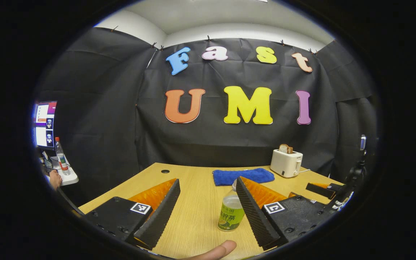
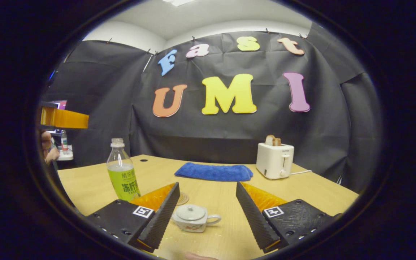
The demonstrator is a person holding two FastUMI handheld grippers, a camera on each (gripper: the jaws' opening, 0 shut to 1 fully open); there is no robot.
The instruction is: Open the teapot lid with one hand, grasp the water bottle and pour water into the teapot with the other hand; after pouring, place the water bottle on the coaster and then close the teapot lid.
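Note:
In the left gripper view my left gripper [image 1: 207,182] is open above the wooden table [image 1: 193,216]. The water bottle [image 1: 230,213], clear with a green label, stands upright between its fingers, close to the right one, which hides part of it. My right gripper [image 2: 207,186] is open too. A small white teapot [image 2: 192,217] with its lid [image 2: 190,212] on sits between its fingers, near the left one. A round woven coaster [image 2: 183,198] peeks out behind that finger. The water bottle [image 2: 122,175] stands to the left in the right gripper view.
A folded blue towel [image 2: 213,171] lies at the back of the table, with a white toaster [image 2: 274,160] holding bread to its right. A side table with a monitor [image 1: 44,124] and another bottle [image 1: 62,157] stands far left. A person's fingertip [image 1: 215,250] shows at the bottom edge.

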